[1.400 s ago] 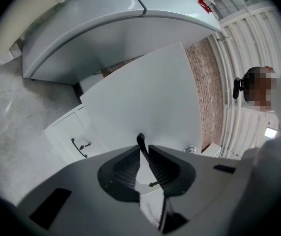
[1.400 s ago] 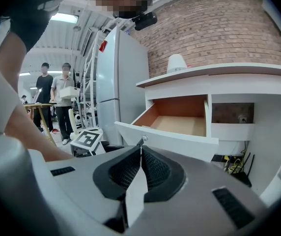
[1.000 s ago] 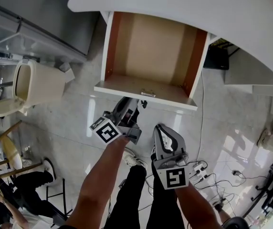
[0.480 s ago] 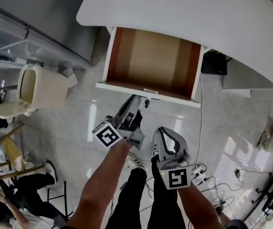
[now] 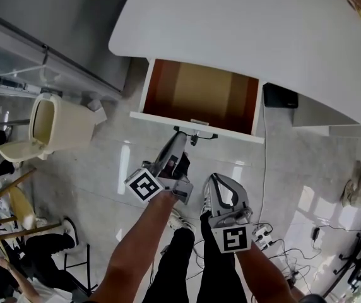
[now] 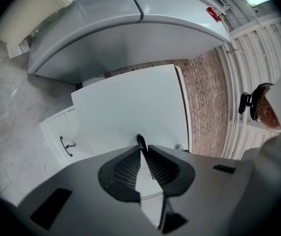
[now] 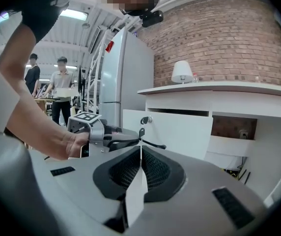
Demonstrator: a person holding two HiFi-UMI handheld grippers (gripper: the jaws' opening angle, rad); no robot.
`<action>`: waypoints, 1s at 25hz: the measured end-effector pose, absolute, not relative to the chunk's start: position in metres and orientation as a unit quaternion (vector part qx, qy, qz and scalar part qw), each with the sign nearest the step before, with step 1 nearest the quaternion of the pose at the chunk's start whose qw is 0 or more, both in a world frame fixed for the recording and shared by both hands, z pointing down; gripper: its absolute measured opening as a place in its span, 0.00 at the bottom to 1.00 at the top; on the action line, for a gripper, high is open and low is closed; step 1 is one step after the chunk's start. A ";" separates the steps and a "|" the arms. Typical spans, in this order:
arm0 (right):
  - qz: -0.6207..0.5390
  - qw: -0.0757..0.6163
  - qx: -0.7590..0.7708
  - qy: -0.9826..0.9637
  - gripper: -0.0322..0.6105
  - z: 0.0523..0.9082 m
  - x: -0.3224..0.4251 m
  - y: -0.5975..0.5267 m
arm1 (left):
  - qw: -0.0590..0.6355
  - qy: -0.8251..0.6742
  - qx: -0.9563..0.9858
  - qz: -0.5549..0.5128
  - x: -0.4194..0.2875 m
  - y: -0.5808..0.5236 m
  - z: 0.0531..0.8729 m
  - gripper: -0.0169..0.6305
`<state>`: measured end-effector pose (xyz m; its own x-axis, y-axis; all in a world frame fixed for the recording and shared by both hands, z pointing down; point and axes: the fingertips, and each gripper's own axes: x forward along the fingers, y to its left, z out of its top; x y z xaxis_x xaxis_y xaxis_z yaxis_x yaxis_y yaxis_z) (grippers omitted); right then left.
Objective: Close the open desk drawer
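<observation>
Clamping left tool [image 6: 143,151] on handle [image 5: 202,135], drawer [image 5: 206,93] open toward person, width crosswise, right tool [image 7: 140,148] clenched empty.

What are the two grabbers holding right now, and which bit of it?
The left gripper pinches the black handle of the drawer at its left end in the head view. The right gripper is shut on nothing.

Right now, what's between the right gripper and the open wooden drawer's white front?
Nothing stands there. The head view shows only bare glossy grey floor tile between the right gripper and the white drawer front.
</observation>
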<state>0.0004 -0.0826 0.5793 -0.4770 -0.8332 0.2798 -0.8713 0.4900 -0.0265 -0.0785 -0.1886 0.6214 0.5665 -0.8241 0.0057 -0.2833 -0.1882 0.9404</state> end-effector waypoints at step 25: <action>0.088 0.068 0.547 -0.830 0.10 0.557 0.022 -0.126 | 0.567 -0.380 0.664 -0.305 -0.064 -0.213 0.626 0.09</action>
<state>0.0215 -0.1258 0.5574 -0.3921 -0.8959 0.2090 -0.9198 0.3860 -0.0709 -0.0645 -0.2132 0.6257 0.5245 -0.8510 0.0268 -0.1592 -0.0671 0.9850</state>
